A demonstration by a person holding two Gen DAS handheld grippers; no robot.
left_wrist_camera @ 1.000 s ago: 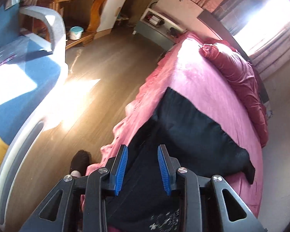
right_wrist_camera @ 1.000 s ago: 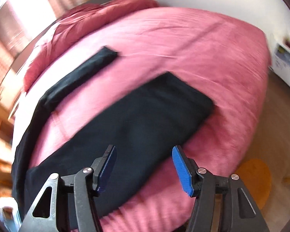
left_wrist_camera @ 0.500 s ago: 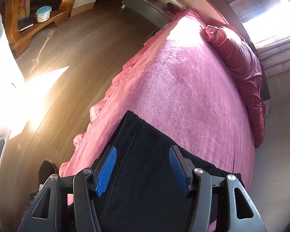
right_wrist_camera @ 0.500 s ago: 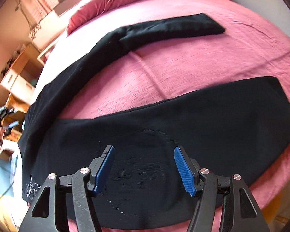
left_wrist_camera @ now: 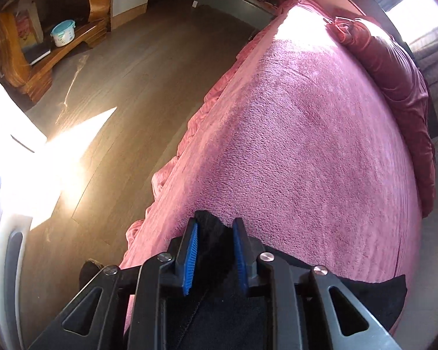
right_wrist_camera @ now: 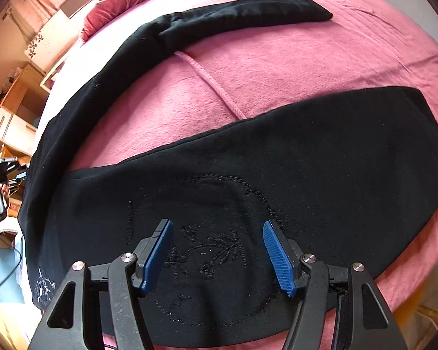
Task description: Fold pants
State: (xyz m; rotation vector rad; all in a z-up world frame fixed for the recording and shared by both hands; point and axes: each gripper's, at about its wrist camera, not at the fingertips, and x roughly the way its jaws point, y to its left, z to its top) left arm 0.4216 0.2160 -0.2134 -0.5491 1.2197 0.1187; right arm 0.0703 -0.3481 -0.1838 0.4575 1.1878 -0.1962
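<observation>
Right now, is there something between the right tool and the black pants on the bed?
Nothing visible. The right tool hangs open directly over the black pants, with only the embroidered fabric between its fingers.

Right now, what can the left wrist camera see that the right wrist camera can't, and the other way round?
Only the left wrist view shows the wooden floor, a shelf with a small lidded pot, and the left gripper closed on a corner of the black pants.

Only the right wrist view shows both pant legs spread apart, the embroidered flower, and the right gripper open above it.

Both show the pink bedspread and the pants.
</observation>
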